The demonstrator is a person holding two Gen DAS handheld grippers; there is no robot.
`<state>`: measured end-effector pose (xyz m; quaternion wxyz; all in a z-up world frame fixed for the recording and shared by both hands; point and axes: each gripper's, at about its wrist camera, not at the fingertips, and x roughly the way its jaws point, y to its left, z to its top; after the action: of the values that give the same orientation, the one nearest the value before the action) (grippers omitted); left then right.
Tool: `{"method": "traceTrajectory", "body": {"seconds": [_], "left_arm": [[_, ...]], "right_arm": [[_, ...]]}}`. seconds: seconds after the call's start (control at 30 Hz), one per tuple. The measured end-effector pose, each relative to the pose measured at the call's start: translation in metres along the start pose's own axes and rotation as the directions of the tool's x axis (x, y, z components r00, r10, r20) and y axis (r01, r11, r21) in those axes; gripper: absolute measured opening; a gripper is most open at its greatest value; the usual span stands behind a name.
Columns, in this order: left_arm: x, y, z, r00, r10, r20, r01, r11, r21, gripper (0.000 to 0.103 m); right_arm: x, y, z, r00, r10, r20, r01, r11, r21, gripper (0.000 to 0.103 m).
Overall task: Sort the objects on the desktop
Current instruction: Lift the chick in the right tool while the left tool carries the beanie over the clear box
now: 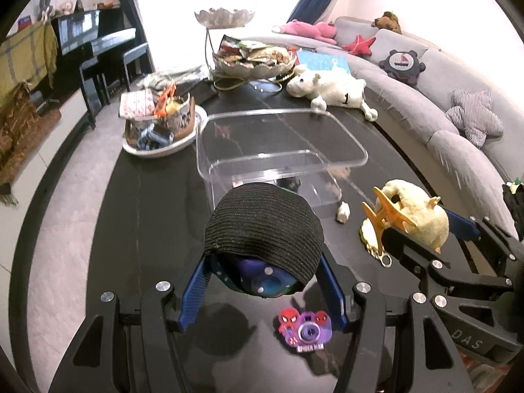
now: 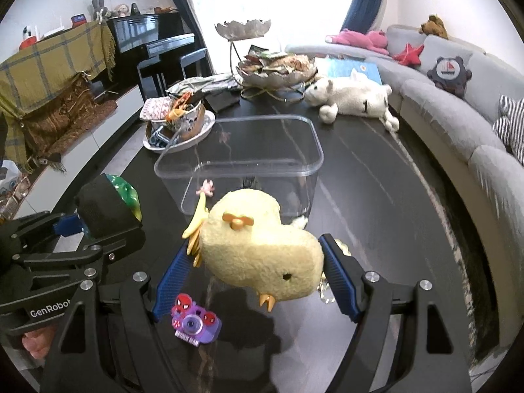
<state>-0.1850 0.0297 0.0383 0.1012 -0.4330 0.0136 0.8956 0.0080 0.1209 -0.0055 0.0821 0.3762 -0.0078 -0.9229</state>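
My left gripper (image 1: pixel 262 262) is shut on a round toy (image 1: pixel 262 229) with a black woven cover and a blue spotted underside, held above the dark table just in front of a clear plastic bin (image 1: pixel 281 159). In the right wrist view the same toy (image 2: pixel 108 209) shows a green spotted side. My right gripper (image 2: pixel 258 262) is shut on a yellow plush chick (image 2: pixel 258 249), also lifted, near the bin (image 2: pixel 235 167). The chick (image 1: pixel 416 209) hangs to the right of my left gripper. A purple Spider-Man toy camera (image 1: pixel 304 329) (image 2: pixel 195 324) lies on the table beneath the grippers.
A white plush sheep (image 1: pixel 330 90) lies behind the bin. A tray with a cluttered basket (image 1: pixel 160 121) stands at the back left, a tiered snack bowl (image 1: pixel 252 62) behind. A small white figure (image 1: pixel 343 213) sits by the bin. A grey sofa (image 1: pixel 425 98) curves along the right.
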Motion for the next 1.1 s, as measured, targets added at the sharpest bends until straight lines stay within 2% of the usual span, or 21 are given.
{"method": "traceTrajectory", "body": {"seconds": [0.33,0.8,1.1], "left_arm": [[0.006,0.003,0.036,1.000,0.025,0.017,-0.025,0.999,0.023,0.058],[0.048,0.015,0.077,1.000,0.011,-0.024,-0.011,1.000,0.008,0.058],[0.079,0.023,0.090,0.998,0.017,-0.060,-0.017,1.000,0.000,0.058]], "right_arm": [[0.010,0.003,0.040,0.999,-0.010,0.042,0.012,0.998,-0.060,0.075],[0.056,-0.005,0.080,1.000,-0.001,0.013,0.002,0.998,-0.069,0.075],[0.089,-0.010,0.096,1.000,0.002,-0.019,-0.004,0.997,-0.075,0.075]]}}
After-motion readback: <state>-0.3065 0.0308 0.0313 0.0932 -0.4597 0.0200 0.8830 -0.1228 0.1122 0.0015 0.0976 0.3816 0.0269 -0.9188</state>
